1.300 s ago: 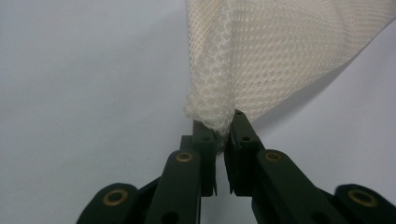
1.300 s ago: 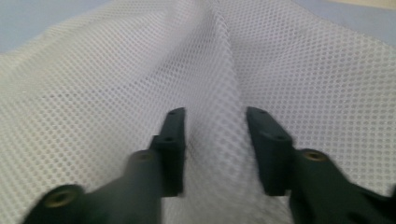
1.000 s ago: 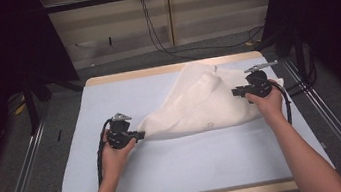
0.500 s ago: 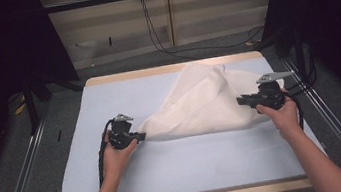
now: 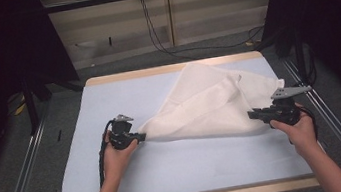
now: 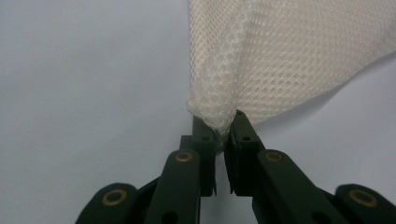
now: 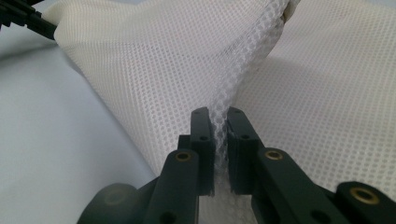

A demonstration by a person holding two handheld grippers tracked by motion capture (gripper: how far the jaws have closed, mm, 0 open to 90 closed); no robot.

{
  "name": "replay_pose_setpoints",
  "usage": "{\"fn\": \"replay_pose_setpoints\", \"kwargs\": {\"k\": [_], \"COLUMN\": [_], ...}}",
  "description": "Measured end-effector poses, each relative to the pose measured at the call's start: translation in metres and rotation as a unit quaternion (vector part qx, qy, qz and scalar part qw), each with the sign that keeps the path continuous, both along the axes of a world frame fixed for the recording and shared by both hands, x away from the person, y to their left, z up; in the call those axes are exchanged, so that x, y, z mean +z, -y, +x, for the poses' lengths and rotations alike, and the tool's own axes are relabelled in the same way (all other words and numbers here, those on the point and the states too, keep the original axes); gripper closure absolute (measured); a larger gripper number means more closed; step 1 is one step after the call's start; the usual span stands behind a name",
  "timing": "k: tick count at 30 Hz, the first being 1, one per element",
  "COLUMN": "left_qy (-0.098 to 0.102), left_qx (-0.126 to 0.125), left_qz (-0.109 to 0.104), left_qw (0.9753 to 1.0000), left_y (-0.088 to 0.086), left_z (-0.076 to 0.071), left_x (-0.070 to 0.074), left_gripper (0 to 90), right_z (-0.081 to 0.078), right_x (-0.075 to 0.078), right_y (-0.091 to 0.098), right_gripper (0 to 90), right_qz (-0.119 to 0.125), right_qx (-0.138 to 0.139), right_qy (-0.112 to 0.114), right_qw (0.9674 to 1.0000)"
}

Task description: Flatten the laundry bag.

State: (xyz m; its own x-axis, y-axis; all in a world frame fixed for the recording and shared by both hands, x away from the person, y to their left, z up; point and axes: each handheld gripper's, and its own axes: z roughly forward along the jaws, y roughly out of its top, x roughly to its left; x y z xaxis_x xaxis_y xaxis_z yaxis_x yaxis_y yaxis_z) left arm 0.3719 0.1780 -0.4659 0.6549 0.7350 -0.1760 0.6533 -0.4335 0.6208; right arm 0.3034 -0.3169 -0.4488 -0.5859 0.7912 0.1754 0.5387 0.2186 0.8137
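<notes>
High view shows the white mesh cloth (image 5: 210,108) lying on the pale blue table mat (image 5: 178,165), bunched toward the far right and pulled into a long near edge between the two hands. The left gripper (image 5: 140,137) sits where it was a second ago, at the left near point of the cloth, its jaws pinched tight on a rolled corner of mesh; the left gripper view has that corner (image 6: 212,109) puckered right at the jaw tips. The right gripper (image 5: 253,114) is the one that has shifted: compared with the earlier pictures it has travelled toward the near right side of the table, carrying its fold of cloth along. Its jaws are clamped on a thin ridge of mesh, which the right gripper view shows running up between the jaw tips as a taut pleat (image 7: 222,126). With that move the near edge of the cloth now runs straighter and longer from left hand to right, and the fabric behind it has drawn flatter, though a loose hump and an overlapped flap remain at the far right, near the table's wooden rim (image 5: 169,69). I judge the work to be spreading the cloth out flat: the near edge looks nearly stretched, while the far part is not yet opened.
</notes>
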Motion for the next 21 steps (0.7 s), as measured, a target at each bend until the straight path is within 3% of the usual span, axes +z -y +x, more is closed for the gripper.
{"fn": "replay_pose_setpoints", "kwargs": {"k": [3, 14, 19, 20, 21], "left_qy": [0.010, 0.010, 0.010, 0.009, 0.009], "left_qx": [0.004, 0.004, 0.004, 0.004, 0.004], "left_qz": [-0.002, -0.001, -0.001, -0.001, -0.001], "left_qw": [0.9999, 0.9999, 0.9999, 1.0000, 1.0000], "left_y": [0.000, 0.000, 0.000, 0.000, 0.000], "left_z": [0.000, 0.000, 0.000, 0.000, 0.000], "left_x": [0.000, 0.000, 0.000, 0.000, 0.000], "left_gripper": [83.2, 82.8, 82.7, 82.7, 82.8], "right_z": [-0.007, -0.029, -0.029, -0.025, -0.025], "right_x": [-0.004, -0.014, -0.011, -0.007, -0.007], "right_y": [0.002, 0.007, 0.004, 0.004, 0.004], "right_gripper": [82.9, 81.3, 71.7, 58.3, 58.3], "right_qz": [-0.001, -0.011, -0.015, -0.011, -0.011], "right_qx": [0.000, -0.003, -0.028, -0.048, -0.048], "right_qy": [-0.005, -0.019, -0.015, -0.015, -0.015], "right_qw": [1.0000, 0.9998, 0.9994, 0.9987, 0.9987]}}
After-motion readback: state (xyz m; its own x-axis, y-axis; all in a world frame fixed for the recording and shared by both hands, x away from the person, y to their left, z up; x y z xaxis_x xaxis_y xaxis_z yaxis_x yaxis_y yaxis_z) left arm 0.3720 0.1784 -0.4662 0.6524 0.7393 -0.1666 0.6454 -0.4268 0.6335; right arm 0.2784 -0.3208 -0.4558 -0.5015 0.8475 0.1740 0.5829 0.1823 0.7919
